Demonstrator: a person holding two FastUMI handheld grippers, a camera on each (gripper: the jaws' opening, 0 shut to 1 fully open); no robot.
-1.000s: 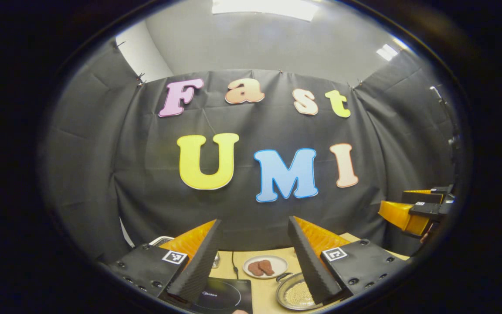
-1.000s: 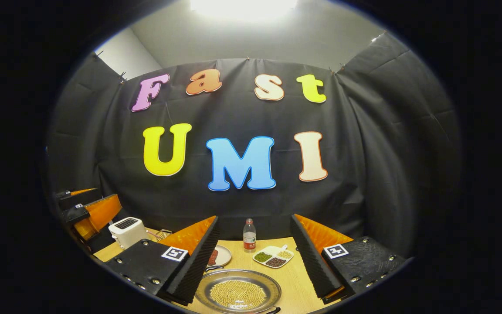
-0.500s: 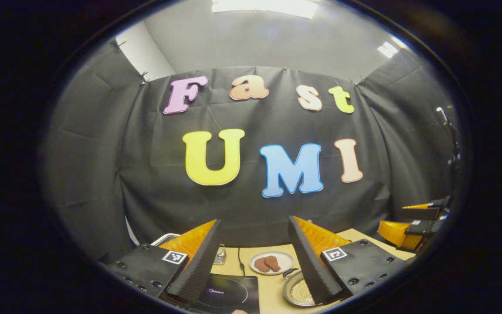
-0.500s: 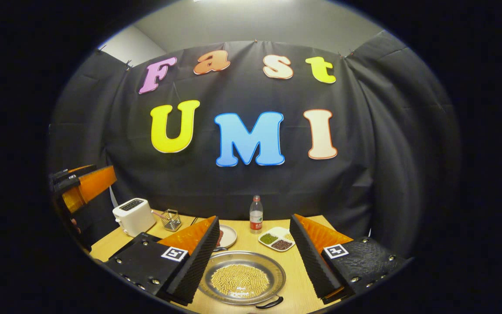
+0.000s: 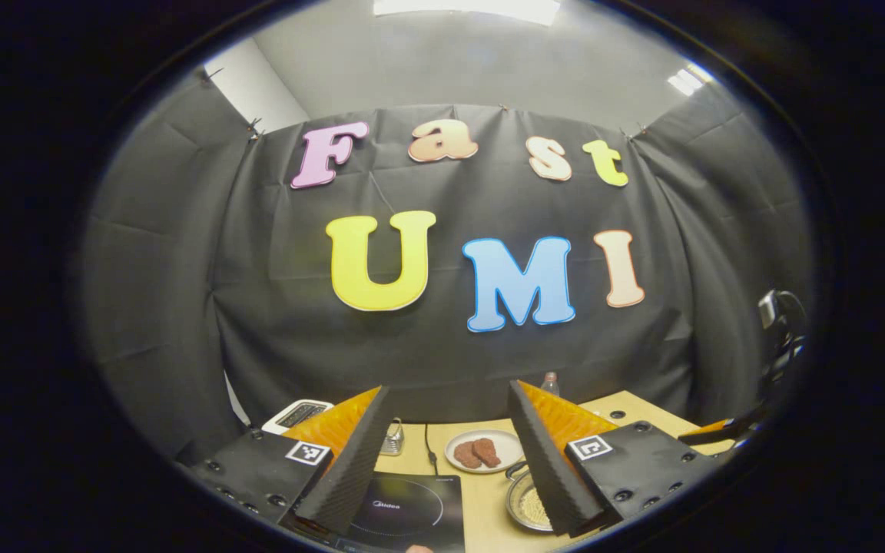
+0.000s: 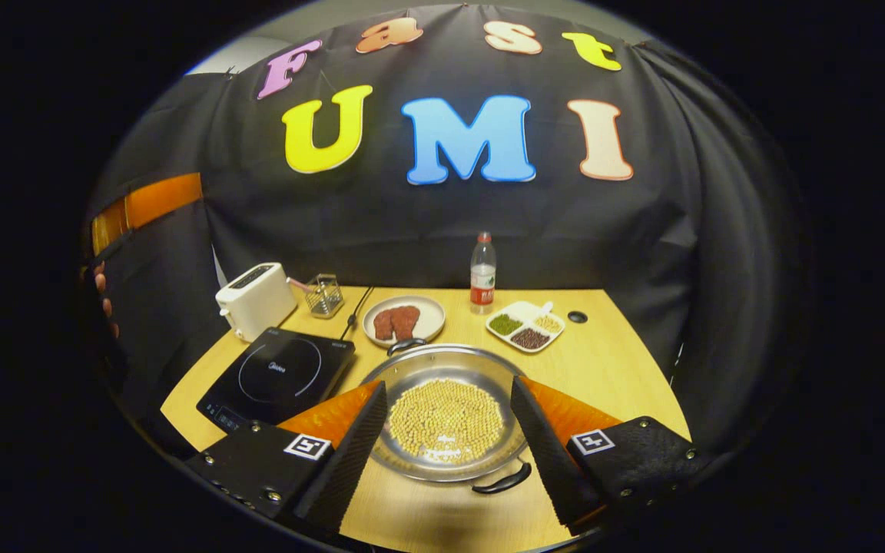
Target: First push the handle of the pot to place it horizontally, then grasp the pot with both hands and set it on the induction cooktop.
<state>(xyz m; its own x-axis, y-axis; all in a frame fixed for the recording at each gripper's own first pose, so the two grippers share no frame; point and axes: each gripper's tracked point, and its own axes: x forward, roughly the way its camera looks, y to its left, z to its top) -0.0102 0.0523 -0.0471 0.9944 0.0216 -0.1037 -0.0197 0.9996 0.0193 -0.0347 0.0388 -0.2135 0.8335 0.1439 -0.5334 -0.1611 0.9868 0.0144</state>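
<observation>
Two grippers are in our hands, both with fingers spread wide and holding nothing. Our right gripper [image 6: 446,430] hovers over the pot [image 6: 446,415], a shallow metal pan of pale beans sitting on the wooden table [image 6: 611,369], its black handles at the near [image 6: 500,481] and far rim. Our left gripper [image 5: 446,453] hangs above the induction cooktop [image 6: 277,376], which lies just left of the pot. Beyond stand a toaster [image 6: 254,296], a plate of meat [image 6: 404,319], a bottle [image 6: 482,273] and a divided dish [image 6: 525,326].

Mock kitchen booth: black cloth wall [image 6: 442,215], toaster [image 6: 255,299], cooktop [image 6: 277,376].
</observation>
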